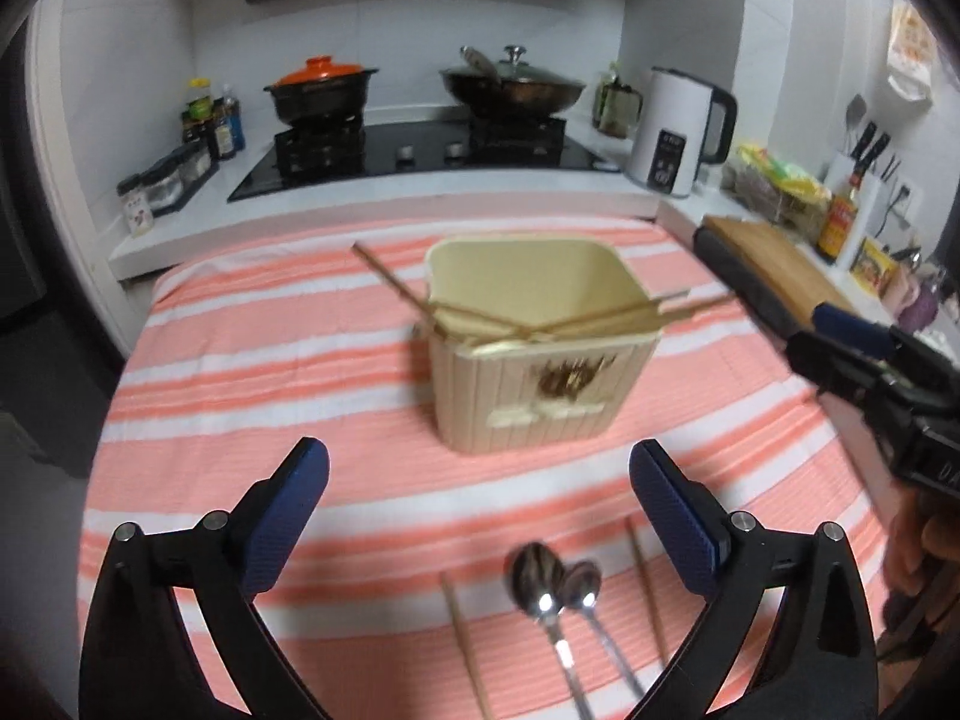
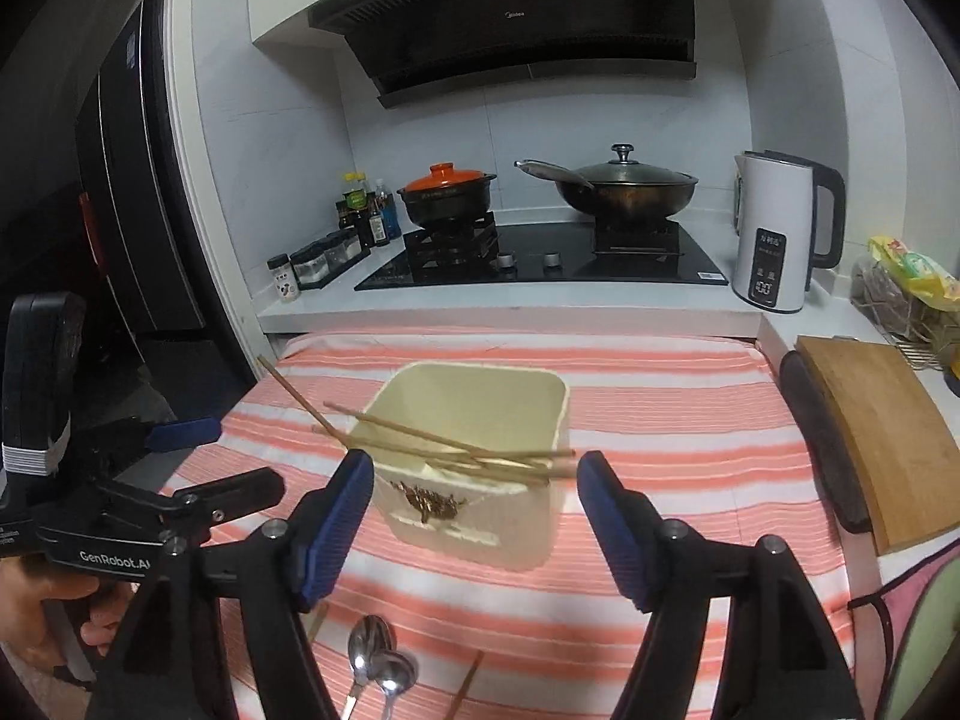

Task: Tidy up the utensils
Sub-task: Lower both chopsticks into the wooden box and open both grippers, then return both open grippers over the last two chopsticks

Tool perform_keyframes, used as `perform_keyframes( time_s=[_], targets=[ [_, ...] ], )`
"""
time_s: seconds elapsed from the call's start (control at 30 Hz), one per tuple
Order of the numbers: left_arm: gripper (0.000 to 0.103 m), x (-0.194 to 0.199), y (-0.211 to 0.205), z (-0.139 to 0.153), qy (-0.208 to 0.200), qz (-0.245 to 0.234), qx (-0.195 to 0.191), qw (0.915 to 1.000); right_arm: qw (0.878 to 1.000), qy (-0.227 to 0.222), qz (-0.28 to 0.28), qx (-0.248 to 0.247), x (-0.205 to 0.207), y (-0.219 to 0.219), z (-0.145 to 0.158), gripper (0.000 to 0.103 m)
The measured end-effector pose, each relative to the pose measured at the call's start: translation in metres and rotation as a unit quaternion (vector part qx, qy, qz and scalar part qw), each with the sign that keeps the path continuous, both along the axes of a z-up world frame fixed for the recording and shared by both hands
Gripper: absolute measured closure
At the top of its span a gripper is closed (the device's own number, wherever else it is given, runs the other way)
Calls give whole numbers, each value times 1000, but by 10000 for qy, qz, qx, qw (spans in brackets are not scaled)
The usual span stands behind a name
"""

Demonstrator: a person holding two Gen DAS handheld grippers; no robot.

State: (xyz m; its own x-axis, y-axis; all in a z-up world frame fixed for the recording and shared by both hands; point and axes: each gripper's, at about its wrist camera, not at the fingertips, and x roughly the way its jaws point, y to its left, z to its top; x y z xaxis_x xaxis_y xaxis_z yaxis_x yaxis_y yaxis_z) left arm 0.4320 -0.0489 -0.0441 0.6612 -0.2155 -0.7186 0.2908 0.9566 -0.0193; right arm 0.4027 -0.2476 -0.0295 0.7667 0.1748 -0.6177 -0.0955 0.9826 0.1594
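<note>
White-tiled wall (image 2: 288, 138) behind black range hood (image 2: 528, 18).

Metal spoons (image 1: 543, 585): two, on the striped cloth. Chopsticks across the beige holder's (image 1: 540, 396) rim (image 1: 600, 315): about four. Loose chopsticks beside the spoons (image 1: 648, 594): two.

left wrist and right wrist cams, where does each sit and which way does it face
Left wrist: on the left gripper, tilted down at the spoons and beige container; its open fingers show, right gripper at right.
Right wrist: on the right gripper, facing the container; open fingers, left gripper and a hand show.
Shared: container, chopsticks, spoons, stove.
</note>
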Motion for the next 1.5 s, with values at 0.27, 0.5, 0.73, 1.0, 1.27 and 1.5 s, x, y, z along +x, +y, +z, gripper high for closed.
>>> perform_keyframes(
  time_s=[0.27,0.5,0.73,1.0,1.27,1.5],
  targets=[
    [2,-96,6,-68,-371,905,1595,9824,9968,696,-164,-343,-85,-7,-72,25],
    [2,-150,27,-101,490,462,509,9964,9947,1007,-47,-210,-159,2,-112,24],
    [2,-191,47,-122,753,401,458,9953,9928,1189,90,-131,-209,20,-130,24],
    [2,-202,52,-139,1154,477,14,9922,9900,1216,582,-422,-229,62,-138,25],
    [0,-198,45,-146,1111,569,337,9916,9859,1385,774,-525,-218,82,-141,25],
    [0,-197,44,-147,1120,548,385,9915,9848,1413,754,-672,-207,93,-145,30]
  ],
)
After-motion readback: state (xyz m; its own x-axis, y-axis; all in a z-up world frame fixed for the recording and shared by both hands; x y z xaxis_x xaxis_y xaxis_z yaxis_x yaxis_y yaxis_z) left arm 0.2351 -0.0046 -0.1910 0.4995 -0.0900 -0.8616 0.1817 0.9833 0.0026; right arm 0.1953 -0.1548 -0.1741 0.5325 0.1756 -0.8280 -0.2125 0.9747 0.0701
